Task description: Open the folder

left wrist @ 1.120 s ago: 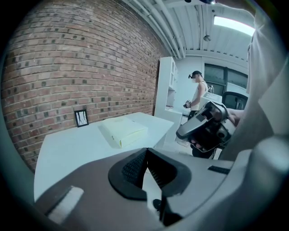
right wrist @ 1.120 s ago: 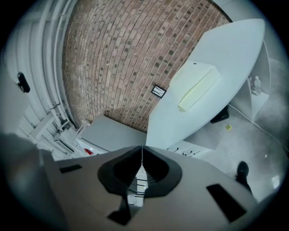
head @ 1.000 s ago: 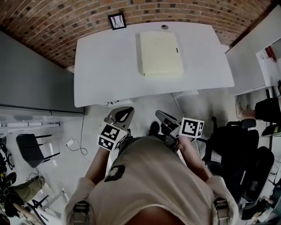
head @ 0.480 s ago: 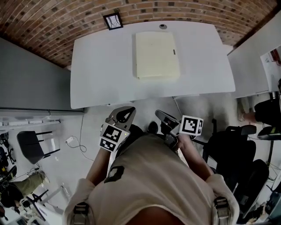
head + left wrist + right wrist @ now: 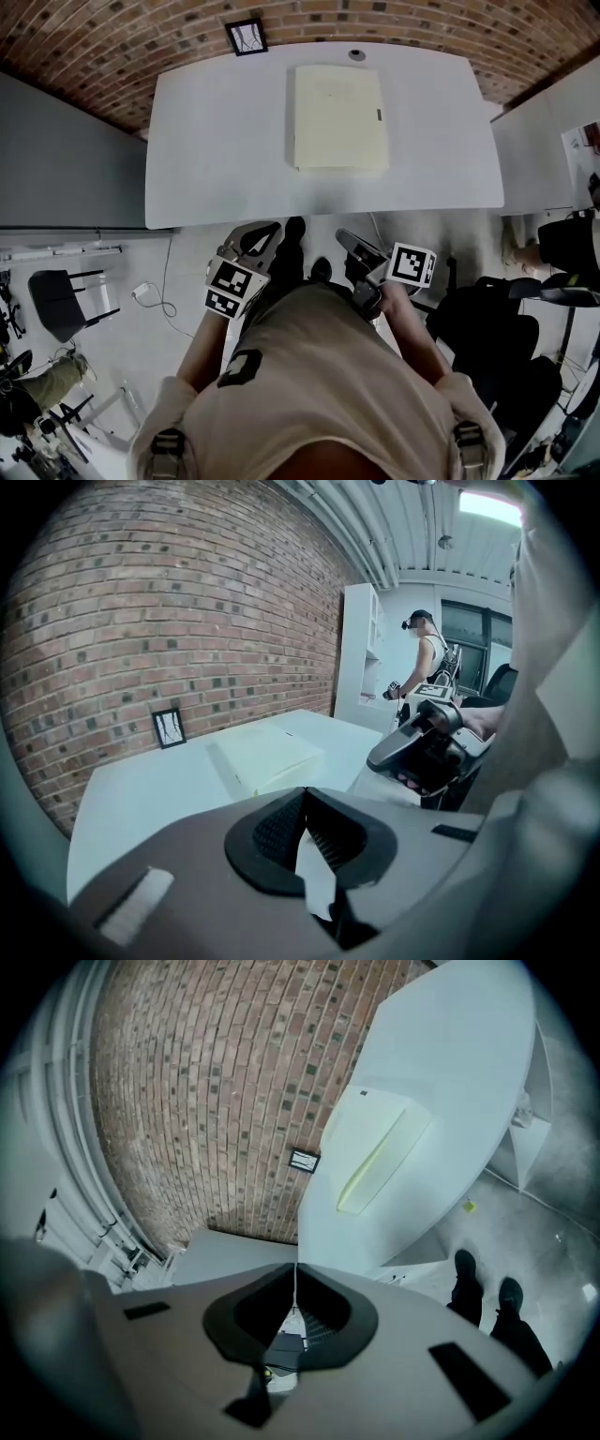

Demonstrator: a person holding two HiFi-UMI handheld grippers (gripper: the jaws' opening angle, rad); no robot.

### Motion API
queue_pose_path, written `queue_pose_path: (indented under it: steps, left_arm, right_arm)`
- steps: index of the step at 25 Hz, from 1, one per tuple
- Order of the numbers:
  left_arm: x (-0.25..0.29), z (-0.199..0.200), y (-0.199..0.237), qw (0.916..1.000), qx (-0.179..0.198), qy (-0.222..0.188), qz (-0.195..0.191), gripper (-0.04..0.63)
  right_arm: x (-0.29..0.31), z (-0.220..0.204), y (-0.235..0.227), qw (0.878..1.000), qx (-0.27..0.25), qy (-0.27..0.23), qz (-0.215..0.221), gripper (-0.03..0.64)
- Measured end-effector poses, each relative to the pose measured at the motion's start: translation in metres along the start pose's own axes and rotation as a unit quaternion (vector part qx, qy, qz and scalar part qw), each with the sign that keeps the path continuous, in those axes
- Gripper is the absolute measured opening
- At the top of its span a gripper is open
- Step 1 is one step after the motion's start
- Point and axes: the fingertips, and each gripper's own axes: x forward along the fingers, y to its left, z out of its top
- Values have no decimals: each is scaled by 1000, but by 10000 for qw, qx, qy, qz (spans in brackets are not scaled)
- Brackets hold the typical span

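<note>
Found the folder [image 5: 337, 117] shut and flat on the white table [image 5: 216, 141], at 12 o'clock from the person, on the far half of the top. Noted a small framed picture [image 5: 246, 36] at 11 o'clock of it against the brick wall, well apart. Found nothing touching the folder.

Checked the left gripper [image 5: 255, 236]: clenched, tips met, nothing between them. Checked the right gripper [image 5: 351, 246]: likewise clenched and empty. Located both at 6 o'clock of the folder, over the floor just short of the table's near edge, well apart from the folder.

Compared with a second ago: found both grippers carried toward 12 o'clock, from further back to just beside the near edge, jaws pressed together throughout. Found the folder in the same spot on the table, cover down.

Judged the approach only under way: no contact made, opening not begun. Judged necessary a further reach across the near half of the table, and a parting of at least one pair of jaws, before lifting the cover at its free edge. Could not tell from these views which edge carries the spine.
</note>
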Motion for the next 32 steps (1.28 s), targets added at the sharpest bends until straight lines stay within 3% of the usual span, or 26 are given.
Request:
queue_pose_path:
  steps: [6, 12, 15, 21, 22, 23, 24, 32]
  left_arm:
    - [24, 16, 33, 9997, -116, -172, -113, 3]
    - [46, 28, 48, 9990, -238, -255, -276, 3]
    - [53, 27, 52, 9990, -251, -91, -370, 3]
    - [69, 31, 55, 9983, -231, -75, -536, 3]
    - [71, 32, 54, 9980, -212, -49, -590, 3]
    - [74, 33, 53, 9978, -189, -25, -642, 3]
    - [76, 34, 53, 9975, -169, -2, -688, 3]
    - [94, 45, 61, 9969, -73, 67, -785, 3]
  right_arm:
    - [4, 31, -6, 9995, 28, -250, -215, 6]
    - [12, 55, -31, 9989, 105, -87, -456, 6]
    - [10, 79, -50, 9964, 548, -438, -486, 6]
    - [1, 122, -101, 9846, 777, -1024, -1188, 11]
    - [1, 127, -106, 9829, 887, -1104, -1176, 53]
    - [2, 132, -111, 9813, 1024, -1187, -1116, 146]
    - [3, 138, -114, 9796, 1161, -1280, -1028, 173]
    - [-5, 181, -144, 9631, 1735, -1940, -680, 183]
